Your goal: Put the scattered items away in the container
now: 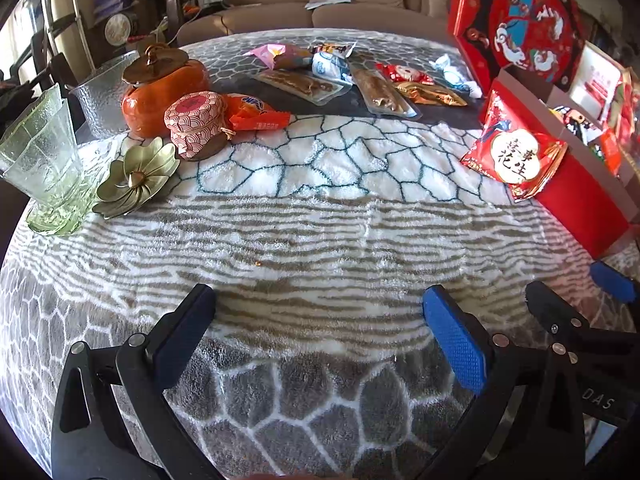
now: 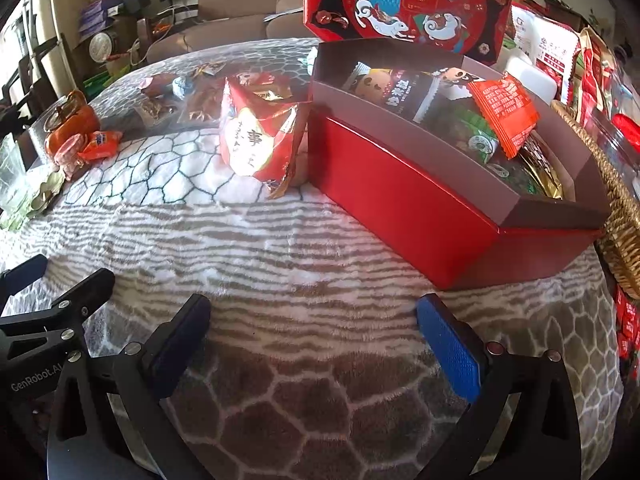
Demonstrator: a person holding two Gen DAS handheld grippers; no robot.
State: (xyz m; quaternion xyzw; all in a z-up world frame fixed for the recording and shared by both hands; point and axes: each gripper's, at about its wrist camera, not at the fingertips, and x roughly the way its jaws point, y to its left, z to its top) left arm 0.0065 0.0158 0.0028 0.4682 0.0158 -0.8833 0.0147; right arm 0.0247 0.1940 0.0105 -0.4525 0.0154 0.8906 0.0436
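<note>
A red octagonal box [image 2: 420, 196] stands open at the right, holding several snack packets, with an orange packet [image 2: 506, 114] sticking up. A red peanut bag [image 1: 516, 148] [image 2: 260, 140] leans against its left wall. Several snack packets [image 1: 340, 76] lie scattered at the far side of the table. An orange packet [image 1: 256, 114] [image 2: 102, 144] lies beside a patterned jar. My left gripper [image 1: 320, 320] is open low over the fuzzy cloth, with nothing between its fingers. My right gripper [image 2: 312, 328] is open too, just in front of the box, holding nothing.
The box's decorated lid [image 1: 516, 20] stands upright behind it. At the left are an orange ceramic pot [image 1: 160, 92], a patterned jar [image 1: 196, 124], a gold flower dish [image 1: 136, 178] and green glasses [image 1: 40, 164]. A wicker basket [image 2: 616, 216] sits right of the box.
</note>
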